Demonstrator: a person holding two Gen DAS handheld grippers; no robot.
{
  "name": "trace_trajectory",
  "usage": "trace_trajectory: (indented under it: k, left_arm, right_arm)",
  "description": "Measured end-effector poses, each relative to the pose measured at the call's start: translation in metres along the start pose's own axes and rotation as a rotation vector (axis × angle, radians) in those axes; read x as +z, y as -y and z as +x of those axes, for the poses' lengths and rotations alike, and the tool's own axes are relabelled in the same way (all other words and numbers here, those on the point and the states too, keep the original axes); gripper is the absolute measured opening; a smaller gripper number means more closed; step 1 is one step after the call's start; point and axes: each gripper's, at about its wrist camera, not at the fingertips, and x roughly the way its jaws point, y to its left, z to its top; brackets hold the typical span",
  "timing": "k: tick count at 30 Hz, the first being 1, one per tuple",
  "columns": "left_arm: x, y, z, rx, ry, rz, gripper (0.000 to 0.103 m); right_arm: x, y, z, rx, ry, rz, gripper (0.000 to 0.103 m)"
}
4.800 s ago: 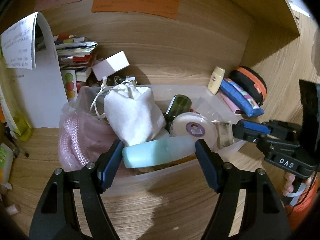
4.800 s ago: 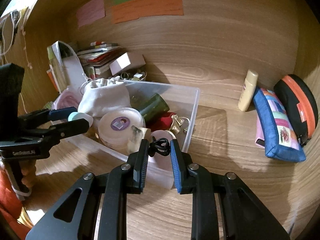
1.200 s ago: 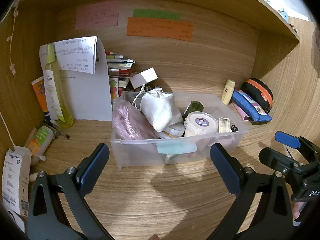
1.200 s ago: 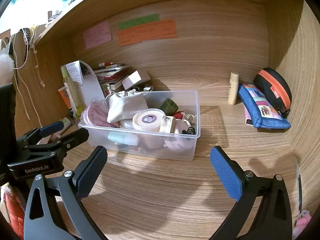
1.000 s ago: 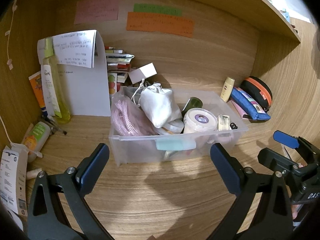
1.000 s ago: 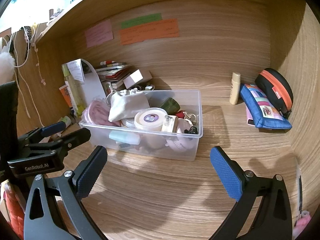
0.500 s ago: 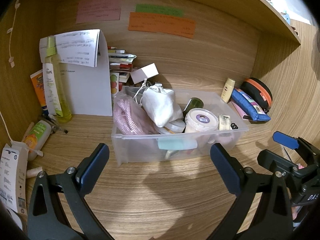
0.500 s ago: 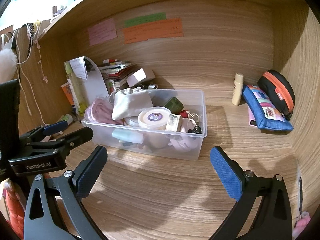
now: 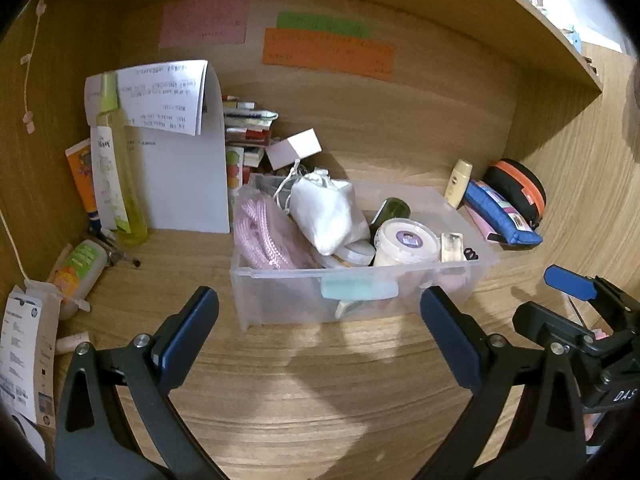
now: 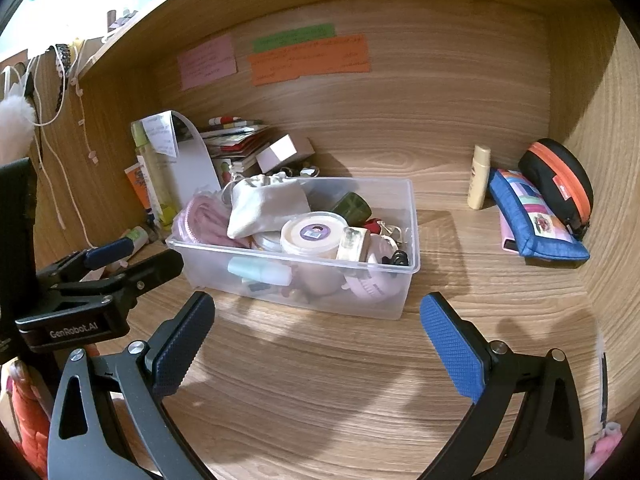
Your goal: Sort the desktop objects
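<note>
left gripper (image 9: 318,322): wide open, holds nothing; right gripper (image 10: 318,334): same | one clear bin (image 9: 460,274) mid-desk | two pouches (image 10: 536,220), right edge

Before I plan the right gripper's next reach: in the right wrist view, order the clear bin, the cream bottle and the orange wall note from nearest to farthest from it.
1. Clear bin, just ahead of the right gripper.
2. Cream bottle, upright, back right.
3. Orange wall note, high on the back panel.

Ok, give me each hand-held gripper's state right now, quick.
Left hand-held gripper: open, holding nothing.
Right hand-held gripper: open, holding nothing.
</note>
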Motion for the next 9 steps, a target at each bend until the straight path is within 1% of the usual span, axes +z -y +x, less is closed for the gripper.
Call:
trace_trajectory:
  k: [9]
  left_arm:
    - [-0.0052, -0.0043, 0.0087, 0.001, -0.045, -0.001, 0.102]
  right_arm:
    - [-0.0015, 0.0011, 0.0037, 0.000, -0.008, 0.001, 0.103]
